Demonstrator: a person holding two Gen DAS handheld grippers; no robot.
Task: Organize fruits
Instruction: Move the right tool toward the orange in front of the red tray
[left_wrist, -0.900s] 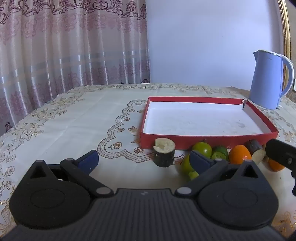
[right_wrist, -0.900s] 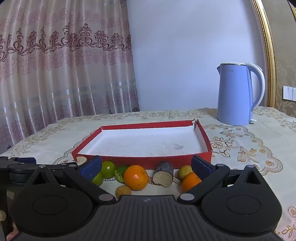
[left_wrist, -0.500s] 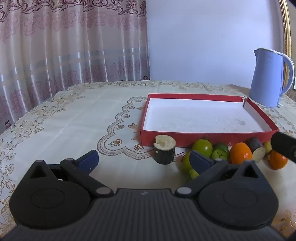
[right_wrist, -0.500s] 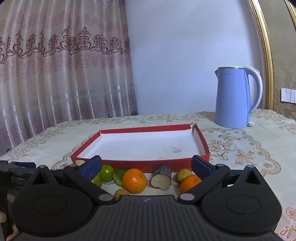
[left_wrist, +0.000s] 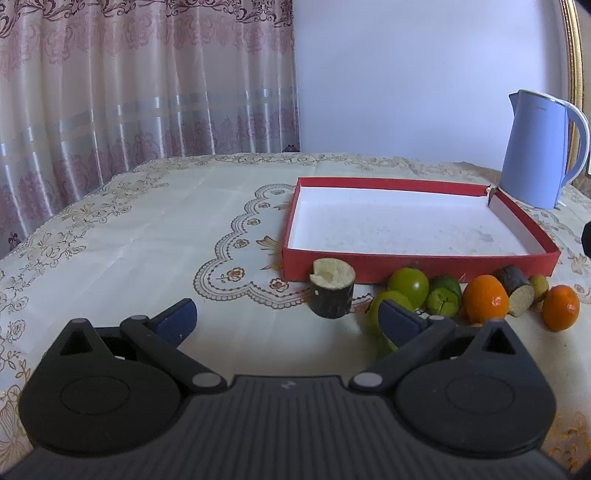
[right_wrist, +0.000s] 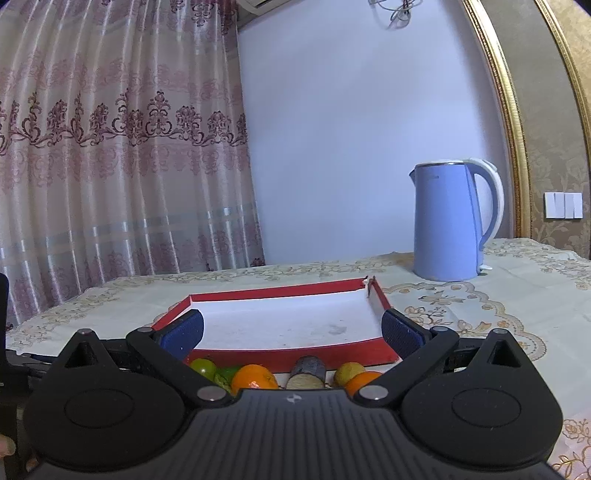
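Observation:
A red tray (left_wrist: 417, 265) with a white, empty floor lies on the table; it also shows in the right wrist view (right_wrist: 295, 357). In front of it lie a dark cut stump piece (left_wrist: 331, 288), green fruits (left_wrist: 408, 282), two oranges (left_wrist: 485, 299) and a second dark piece (left_wrist: 516, 285). My left gripper (left_wrist: 288, 319) is open and empty, low over the cloth, just short of the stump piece. My right gripper (right_wrist: 291, 332) is open and empty, raised above the fruit row (right_wrist: 255, 376), which its body partly hides.
A blue kettle (left_wrist: 537, 151) stands behind the tray's right corner, also in the right wrist view (right_wrist: 448, 221). The embroidered tablecloth (left_wrist: 147, 229) stretches left of the tray. Curtains and a wall stand behind the table.
My right gripper has risen and tilted up, so the fruits sank to the bottom of its view. My left gripper has tilted up slightly. Both stayed open.

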